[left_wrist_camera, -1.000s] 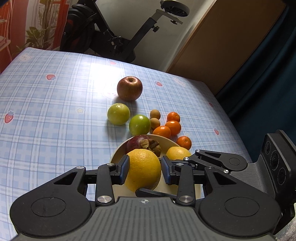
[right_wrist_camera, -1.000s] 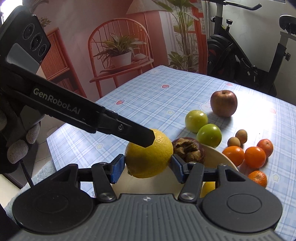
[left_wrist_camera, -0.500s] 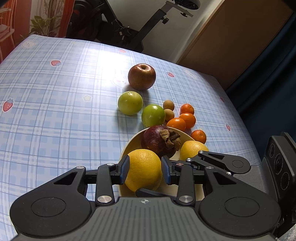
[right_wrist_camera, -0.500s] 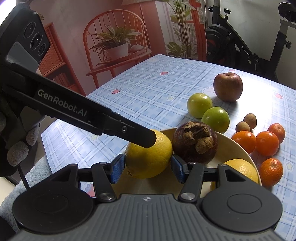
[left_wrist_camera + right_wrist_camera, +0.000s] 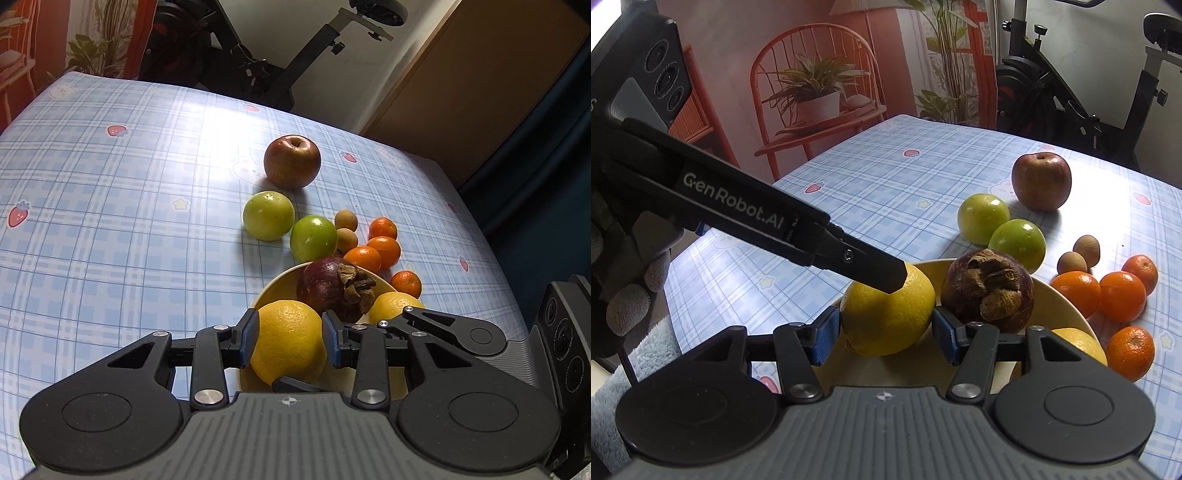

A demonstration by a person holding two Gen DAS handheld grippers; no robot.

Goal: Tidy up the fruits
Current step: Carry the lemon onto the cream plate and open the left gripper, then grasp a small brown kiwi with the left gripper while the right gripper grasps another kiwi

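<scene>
We see our right claw (image 5: 886, 330) at lower centre, its blue pads touching both sides of a yellow citrus (image 5: 888, 314) in the cream bowl (image 5: 1067, 301). Our left claw (image 5: 890, 277) reaches in from the upper left, its tip on the same fruit. A mangosteen (image 5: 988, 286) sits just right of it. Right of the bowl, on the checked worktop (image 5: 886, 184), lie tangerines (image 5: 1121, 295); above them lie two green fruits (image 5: 1001, 229) and a red apple (image 5: 1041, 181).
</scene>
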